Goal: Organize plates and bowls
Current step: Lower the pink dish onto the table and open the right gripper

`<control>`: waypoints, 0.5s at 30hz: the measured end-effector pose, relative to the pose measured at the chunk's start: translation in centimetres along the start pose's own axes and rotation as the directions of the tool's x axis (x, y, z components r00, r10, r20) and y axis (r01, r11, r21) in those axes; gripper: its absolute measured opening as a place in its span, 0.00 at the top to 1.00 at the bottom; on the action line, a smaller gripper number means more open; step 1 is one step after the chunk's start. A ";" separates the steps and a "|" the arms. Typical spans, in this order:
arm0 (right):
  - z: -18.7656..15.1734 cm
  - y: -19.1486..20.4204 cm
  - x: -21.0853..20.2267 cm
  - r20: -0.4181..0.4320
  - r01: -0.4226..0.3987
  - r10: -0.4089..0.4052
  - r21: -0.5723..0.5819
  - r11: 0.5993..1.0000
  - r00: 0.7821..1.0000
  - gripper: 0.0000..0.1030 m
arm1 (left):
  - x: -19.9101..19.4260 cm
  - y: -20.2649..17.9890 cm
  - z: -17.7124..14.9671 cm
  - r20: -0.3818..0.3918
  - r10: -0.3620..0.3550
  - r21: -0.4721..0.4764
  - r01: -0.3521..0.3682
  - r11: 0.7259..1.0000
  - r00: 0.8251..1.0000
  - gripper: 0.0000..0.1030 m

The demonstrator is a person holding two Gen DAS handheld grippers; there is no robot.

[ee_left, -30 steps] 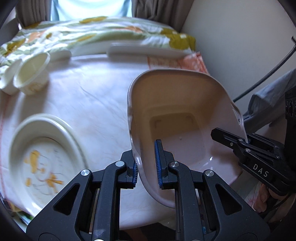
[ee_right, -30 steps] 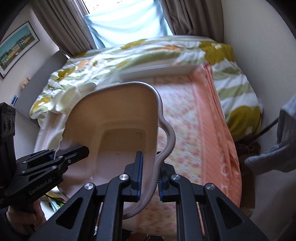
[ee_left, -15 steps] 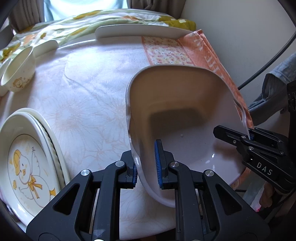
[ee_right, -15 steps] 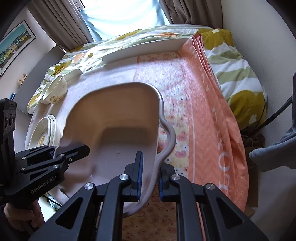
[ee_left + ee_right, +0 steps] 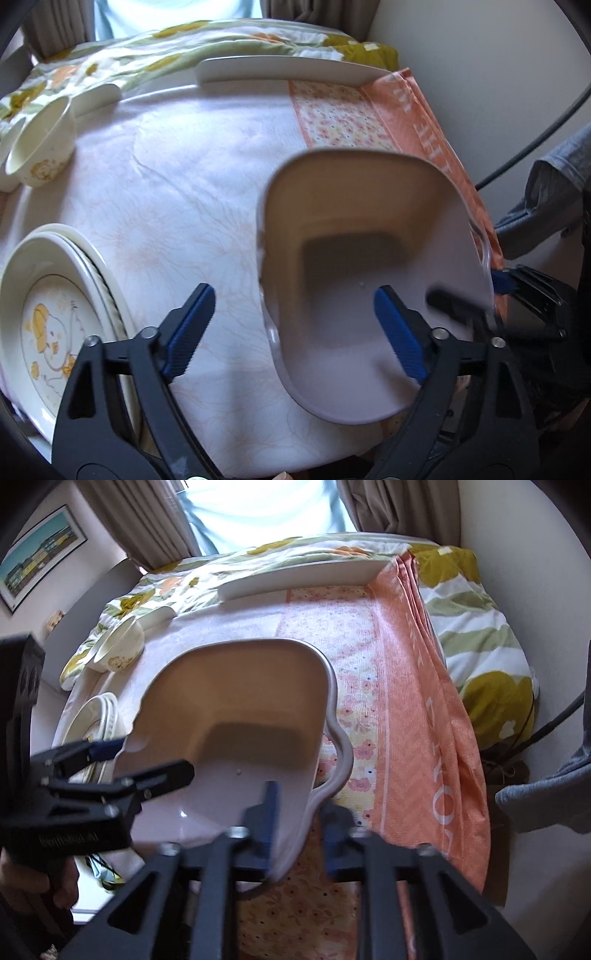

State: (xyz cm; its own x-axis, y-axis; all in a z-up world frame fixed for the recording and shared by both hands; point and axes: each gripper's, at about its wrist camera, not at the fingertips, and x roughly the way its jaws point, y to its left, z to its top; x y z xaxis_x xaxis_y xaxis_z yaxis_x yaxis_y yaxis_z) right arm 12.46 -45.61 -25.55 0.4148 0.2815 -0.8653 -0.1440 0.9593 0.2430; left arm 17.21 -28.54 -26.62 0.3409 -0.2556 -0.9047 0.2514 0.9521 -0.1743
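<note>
Resting on the cloth-covered table (image 5: 177,192), one large pale basin (image 5: 369,258) fills the lower right of the left wrist view and the centre of the right wrist view. Both sets of tongs have just been opening. The left tongs (image 5: 303,328) stand wide apart, one blue pad out over the cloth to the left of the basin's rim and the other inside the basin, neither pressing on it. The right tongs (image 5: 299,823) are partly open, straddling the basin's wavy right rim with a gap on each side; motion blur makes the exact gap hard to judge, but no pad appears to clamp the wall.

At the lower left of the left wrist view lies one stack of plates (image 5: 55,314), at least two deep, the top plate printed with a yellow cartoon figure. At the upper left sits one small cream bowl (image 5: 40,151) with a faint print, tilted against a second white dish whose shape I cannot make out. One long white tray (image 5: 288,70) lies along the far edge at the top. One orange patterned towel (image 5: 417,716) covers the right side of the table. A hand (image 5: 55,882) grips the left tool's handle at the lower left of the right wrist view.
</note>
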 end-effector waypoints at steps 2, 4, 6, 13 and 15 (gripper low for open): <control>-0.3 -0.1 -0.5 0.015 -0.025 0.025 -0.011 1.000 1.000 0.10 | -0.1 0.2 0.3 -0.002 0.009 -0.003 -0.009 1.000 1.000 0.14; -0.6 0.0 -1.0 0.037 -0.030 0.031 -0.030 0.999 0.999 0.04 | -0.3 0.5 0.4 -0.002 0.014 -0.008 -0.014 1.000 1.000 0.14; -0.8 0.4 -1.4 0.048 -0.017 0.020 -0.060 0.998 0.999 0.02 | -0.8 0.8 0.5 0.003 0.032 -0.019 -0.032 0.999 0.999 0.13; -0.9 2.7 -4.9 0.178 0.003 0.026 -0.157 0.988 0.984 0.01 | -5.6 1.6 0.4 0.045 0.053 -0.031 -0.051 0.998 0.998 0.12; -0.3 3.4 -6.0 0.195 0.012 0.021 -0.170 0.985 0.981 0.01 | -7.8 1.9 0.2 0.073 0.063 -0.038 -0.060 0.997 0.995 0.12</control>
State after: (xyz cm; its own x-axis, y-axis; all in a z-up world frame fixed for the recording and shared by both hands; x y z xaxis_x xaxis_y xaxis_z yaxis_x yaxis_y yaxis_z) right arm 9.21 -44.06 -19.63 0.5786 0.3012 -0.7580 -0.2893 0.9447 0.1546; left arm 15.25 -24.75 -19.79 0.4211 -0.2071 -0.8831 0.1961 0.9713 -0.1343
